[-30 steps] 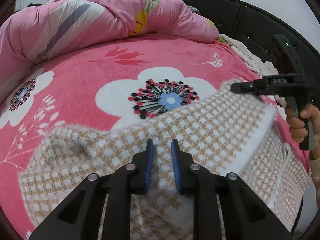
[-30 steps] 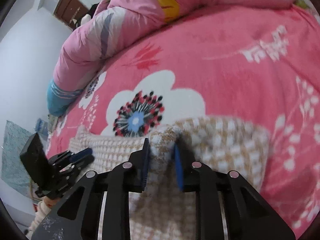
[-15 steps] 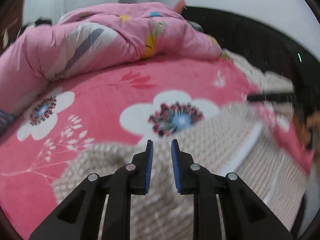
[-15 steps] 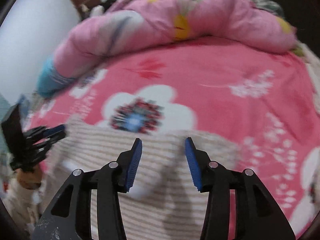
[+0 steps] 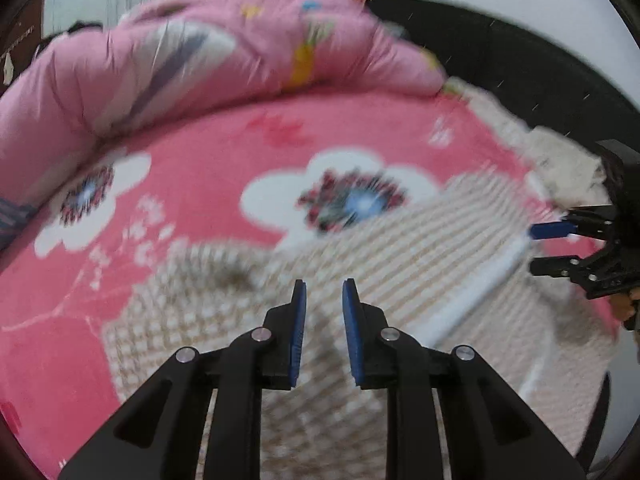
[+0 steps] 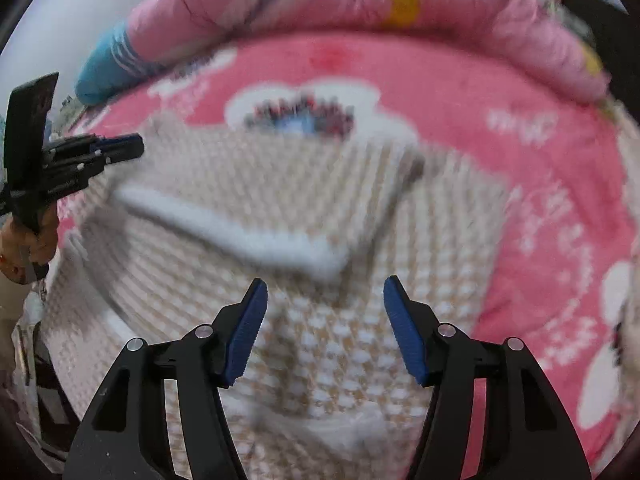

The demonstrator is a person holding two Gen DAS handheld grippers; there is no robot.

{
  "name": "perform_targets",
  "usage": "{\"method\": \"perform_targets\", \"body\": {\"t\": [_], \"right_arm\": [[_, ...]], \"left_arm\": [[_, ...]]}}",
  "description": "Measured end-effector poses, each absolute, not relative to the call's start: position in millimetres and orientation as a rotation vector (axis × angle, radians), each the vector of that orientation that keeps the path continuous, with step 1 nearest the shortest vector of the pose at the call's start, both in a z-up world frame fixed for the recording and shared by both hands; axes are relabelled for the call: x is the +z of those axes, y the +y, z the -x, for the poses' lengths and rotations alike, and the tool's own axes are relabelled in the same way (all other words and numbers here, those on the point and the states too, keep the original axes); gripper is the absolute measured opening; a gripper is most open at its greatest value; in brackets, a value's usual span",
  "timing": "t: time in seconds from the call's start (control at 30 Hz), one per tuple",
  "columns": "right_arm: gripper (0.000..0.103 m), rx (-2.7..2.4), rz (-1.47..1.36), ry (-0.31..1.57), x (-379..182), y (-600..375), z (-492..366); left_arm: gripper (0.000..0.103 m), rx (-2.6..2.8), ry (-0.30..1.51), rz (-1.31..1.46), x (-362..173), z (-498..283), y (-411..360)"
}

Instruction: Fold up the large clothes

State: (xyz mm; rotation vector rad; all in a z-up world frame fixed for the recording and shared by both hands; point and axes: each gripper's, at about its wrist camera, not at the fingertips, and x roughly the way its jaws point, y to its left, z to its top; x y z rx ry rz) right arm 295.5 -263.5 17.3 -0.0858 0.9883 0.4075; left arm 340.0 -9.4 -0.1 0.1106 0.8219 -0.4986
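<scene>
A beige and white houndstooth knit garment (image 5: 400,248) (image 6: 240,184) lies on the bed, one part folded over so that a white band (image 6: 240,236) crosses it. My left gripper (image 5: 324,284) hovers above its left part, its jaws a narrow gap apart with nothing between them. It also shows at the left in the right wrist view (image 6: 138,148). My right gripper (image 6: 325,280) hangs over the garment with its jaws opening, nothing between them. In the left wrist view it sits at the garment's right edge (image 5: 536,250). Both views are blurred.
The garment rests on a pink blanket with white flowers (image 5: 200,160). A bunched pink duvet (image 5: 200,60) lies along the far side, a blue pillow (image 6: 104,72) at its end. A black headboard (image 5: 500,48) stands at the right. A hand (image 6: 28,240) holds the left gripper.
My right gripper let go of the garment's edge, opened wide and drew back over the garment. The left gripper lifted and pulled back, its gap unchanged. The folded part now lies flat.
</scene>
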Motion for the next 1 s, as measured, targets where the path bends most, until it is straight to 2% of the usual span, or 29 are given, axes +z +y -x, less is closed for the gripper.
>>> {"method": "perform_targets", "body": {"t": [0.13, 0.2, 0.27, 0.3, 0.4, 0.47, 0.5, 0.6, 0.67, 0.73, 0.8, 1.0], "right_arm": [[0.059, 0.411, 0.030, 0.901, 32, -237, -316], [0.059, 0.355, 0.090, 0.935, 4, -223, -328], [0.059, 0.330, 0.117, 1.061, -41, -224, -329], [0.059, 0.327, 0.120, 1.036, -42, -225, -324], [0.061, 0.257, 0.149, 1.060, -20, -238, -292], [0.061, 0.274, 0.072, 1.041, 1, -253, -268], [0.066, 0.286, 0.037, 1.005, 16, -260, -250], [0.088, 0.292, 0.002, 0.904, 41, -264, -204], [0.090, 0.336, -0.039, 0.880, 43, -257, -174], [0.093, 0.362, -0.042, 0.889, 30, -244, -149], [0.094, 0.343, -0.007, 0.891, 16, -233, -135], [0.095, 0.269, 0.000, 1.006, -55, -216, -130]], "left_arm": [[0.020, -0.507, 0.863, -0.122, -2, -347, -47], [0.022, -0.429, 0.985, -0.206, -35, -350, -69], [0.022, -0.405, 0.976, -0.206, -49, -344, -69], [0.022, -0.417, 0.969, -0.185, -48, -336, -61], [0.026, -0.383, 0.995, -0.100, -32, -318, -29], [0.028, -0.335, 0.970, -0.114, -21, -304, -10], [0.029, -0.313, 0.944, -0.112, -11, -290, 1], [0.040, -0.292, 0.899, -0.075, 6, -246, 17], [0.049, -0.273, 0.881, -0.066, 9, -216, 19], [0.066, -0.251, 0.875, -0.053, 3, -190, 19], [0.075, -0.216, 0.876, -0.064, -11, -169, 12], [0.082, -0.118, 0.937, -0.098, -72, -146, -12]]}}
